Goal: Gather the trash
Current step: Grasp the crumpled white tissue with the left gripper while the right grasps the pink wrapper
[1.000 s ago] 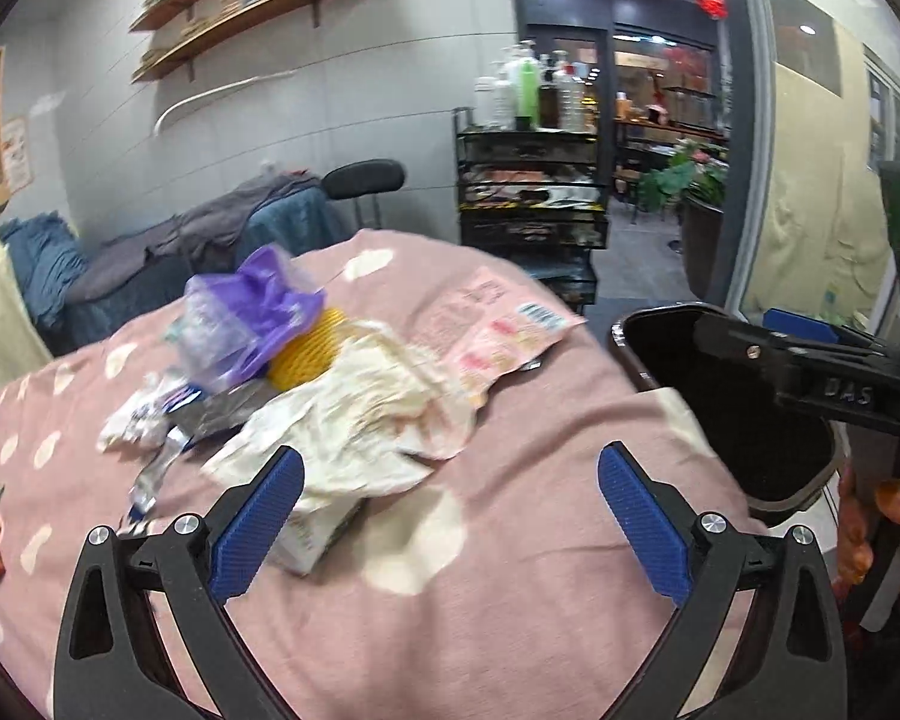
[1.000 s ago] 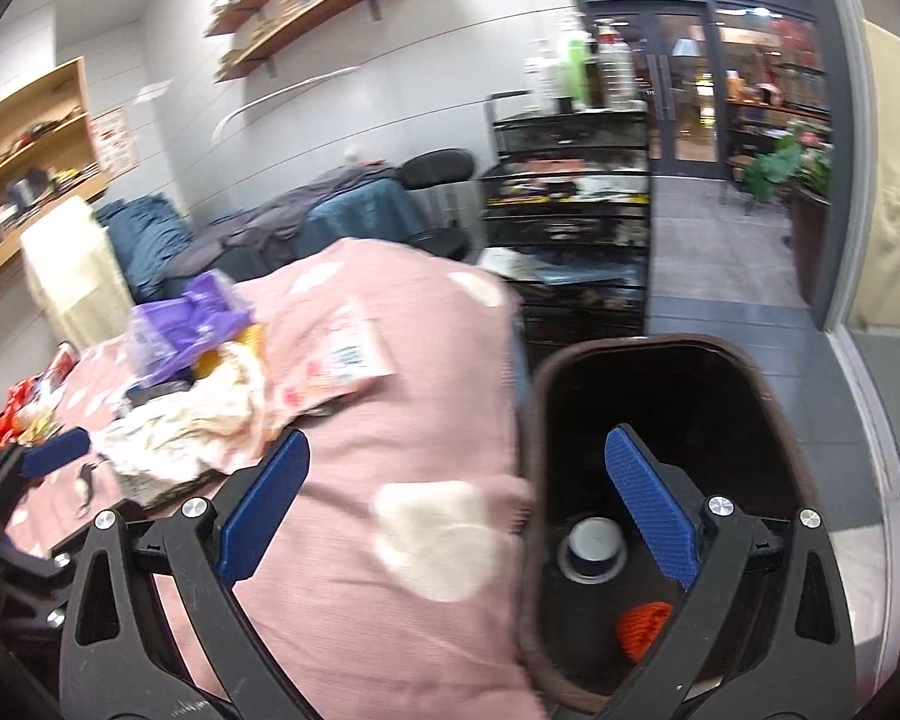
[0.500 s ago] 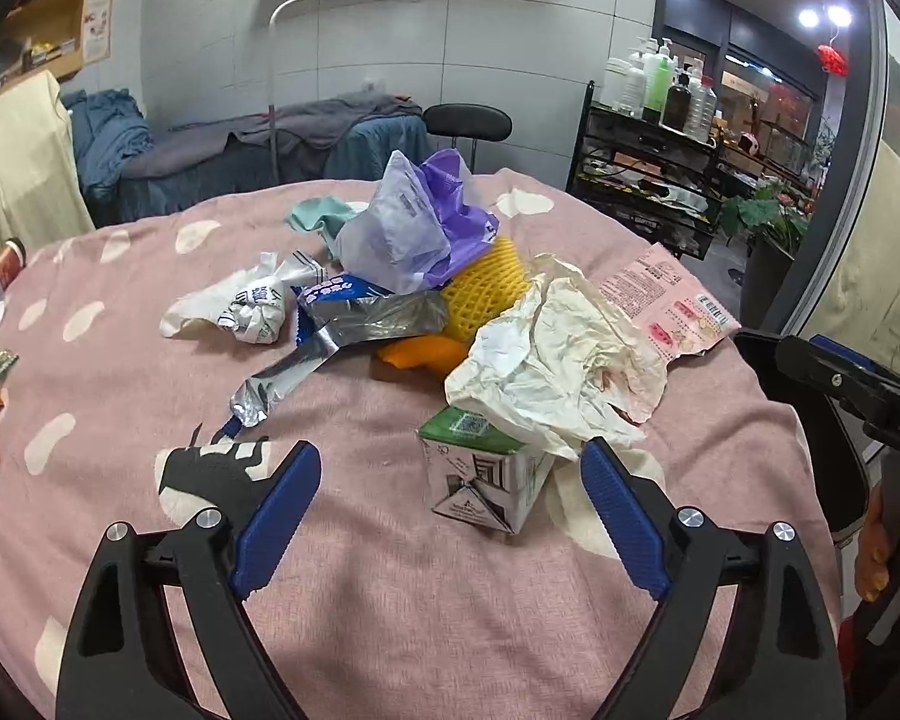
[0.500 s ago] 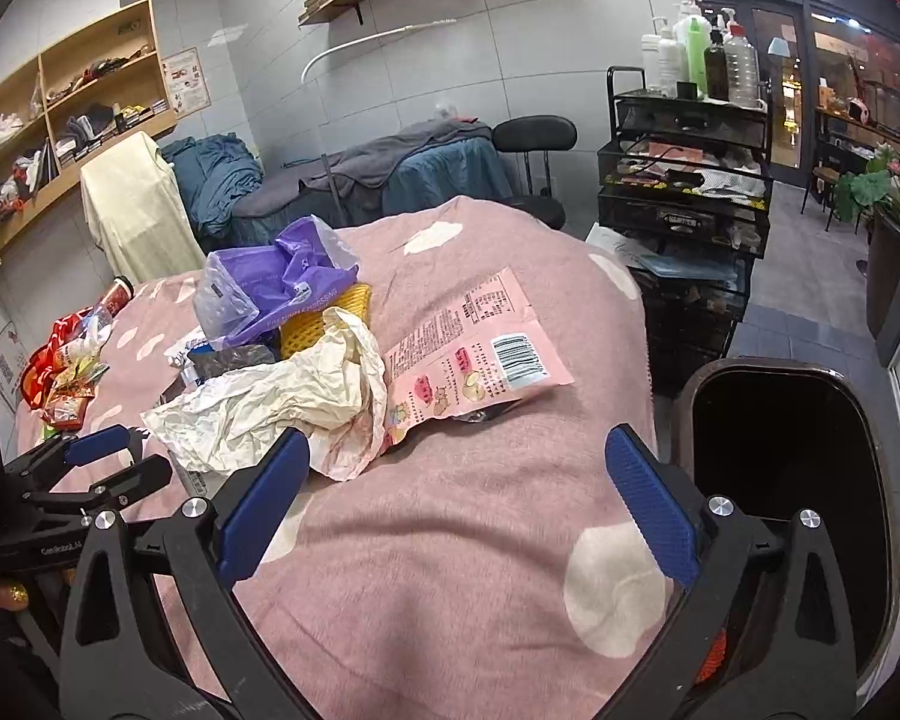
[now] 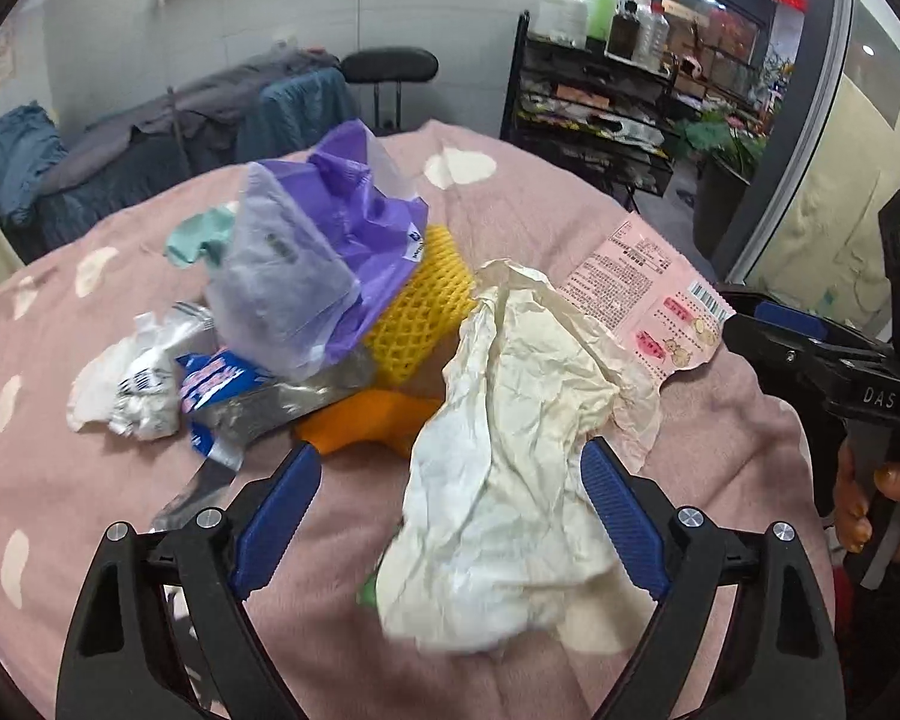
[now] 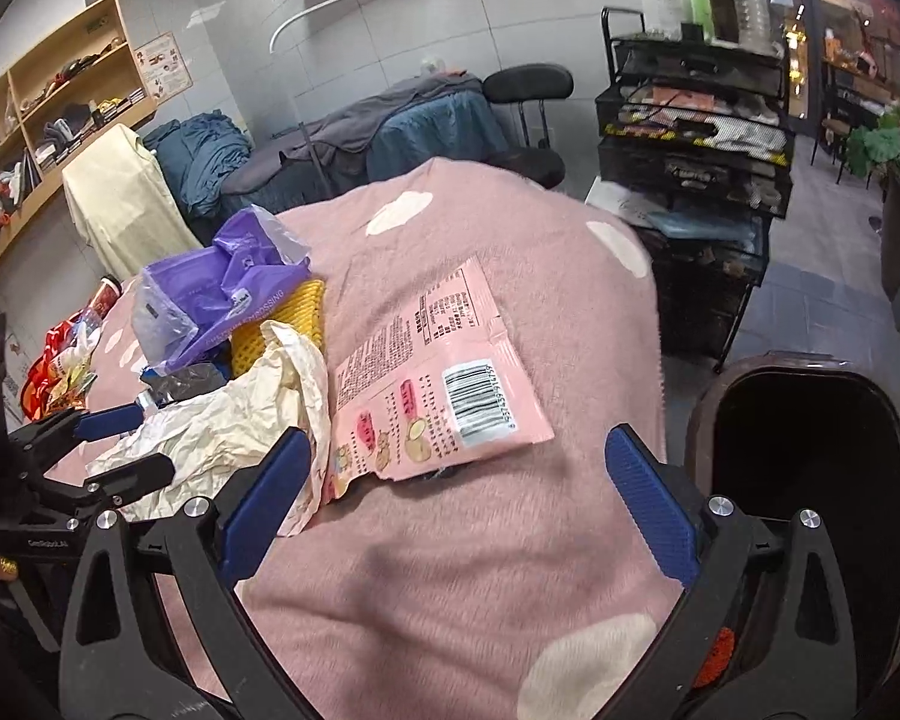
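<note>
Pink spotted worktop point(image 6: 450, 570) carries trash heap. Left gripper point(image 5: 444, 516), fingers just narrowed slightly but parted, has swung in over crumpled paper point(image 5: 510, 450), pads not pressing. Right gripper point(image 6: 456, 498) gaping, empty, now facing pink wrapper point(image 6: 432, 378); bin point(image 6: 810, 480) beside edge. Pickup next, likely.

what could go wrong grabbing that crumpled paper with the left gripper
1. The crumpled paper is wide and springy; the open left gripper may pinch only a fold, and it could slip out.
2. It overlaps the pink packet and seems to cover a carton, so lifting may drag those along.
3. The bin sits past the table edge; loose trash could fall beside it.
</note>
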Available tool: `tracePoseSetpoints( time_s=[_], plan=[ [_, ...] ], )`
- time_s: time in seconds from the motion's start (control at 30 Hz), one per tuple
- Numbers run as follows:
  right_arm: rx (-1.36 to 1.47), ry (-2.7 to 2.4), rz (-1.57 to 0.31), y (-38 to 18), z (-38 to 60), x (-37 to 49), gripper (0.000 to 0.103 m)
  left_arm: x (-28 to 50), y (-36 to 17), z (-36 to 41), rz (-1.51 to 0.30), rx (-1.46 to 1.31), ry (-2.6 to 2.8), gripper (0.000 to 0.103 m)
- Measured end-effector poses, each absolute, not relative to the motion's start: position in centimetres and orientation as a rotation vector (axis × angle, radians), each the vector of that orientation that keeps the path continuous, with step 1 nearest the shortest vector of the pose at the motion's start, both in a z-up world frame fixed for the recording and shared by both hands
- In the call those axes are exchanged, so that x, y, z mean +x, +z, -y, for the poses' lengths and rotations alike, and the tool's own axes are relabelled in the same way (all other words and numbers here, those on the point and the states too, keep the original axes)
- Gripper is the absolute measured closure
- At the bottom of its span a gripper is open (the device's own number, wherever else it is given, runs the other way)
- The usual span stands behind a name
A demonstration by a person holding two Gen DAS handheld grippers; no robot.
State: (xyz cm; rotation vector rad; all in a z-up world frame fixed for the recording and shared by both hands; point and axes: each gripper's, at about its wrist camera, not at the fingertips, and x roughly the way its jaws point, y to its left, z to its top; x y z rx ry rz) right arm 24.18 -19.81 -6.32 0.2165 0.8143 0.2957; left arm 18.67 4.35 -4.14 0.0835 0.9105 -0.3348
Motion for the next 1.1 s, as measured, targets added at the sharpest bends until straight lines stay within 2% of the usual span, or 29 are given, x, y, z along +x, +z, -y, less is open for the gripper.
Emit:
tracePoseSetpoints(
  time_s=[0.07, 0.17, 0.23, 0.27, 0.3, 0.4, 0.53, 0.6, 0.7, 1.1],
  plan=[
    [0.222, 0.311, -0.839, -6.8, 19.6, 25.4, 0.008, 19.6, -4.5, -3.9, -0.942, 0.102, -0.364, 0.023],
    [0.229, 0.347, -0.88, -7.5, 19.0, 26.9, 0.024, 20.6, -5.0, -3.3, -0.98, 0.109, -0.407, 0.036],
    [0.2, 0.341, -0.868, -7.5, 18.6, 27.2, 0.032, 20.8, -5.0, -3.0, -0.993, 0.102, -0.437, 0.05],
    [0.19, 0.347, -0.864, -7.4, 18.4, 27.1, 0.048, 20.7, -4.9, -2.9, -0.987, 0.104, -0.444, 0.055],
    [0.202, 0.369, -0.865, -7.4, 18.4, 27.0, 0.058, 20.6, -4.7, -2.8, -0.979, 0.107, -0.445, 0.063],
    [0.242, 0.413, -0.853, -7.3, 18.5, 26.5, 0.07, 20.2, -4.1, -2.7, -0.949, 0.115, -0.438, 0.072],
    [0.272, 0.428, -0.809, -6.6, 18.9, 25.1, 0.073, 19.3, -3.2, -2.9, -0.902, 0.097, -0.433, 0.078],
    [0.282, 0.432, -0.782, -5.9, 19.1, 24.2, 0.08, 18.6, -2.7, -3.0, -0.877, 0.081, -0.426, 0.079],
    [0.285, 0.424, -0.735, -4.7, 19.5, 22.6, 0.082, 17.6, -1.7, -3.1, -0.842, 0.049, -0.419, 0.08],
    [0.195, 0.271, -0.569, -1.3, 21.9, 16.4, 0.082, 13.4, 0.4, -1.5, -0.711, 0.006, -0.353, 0.08]
  ],
)
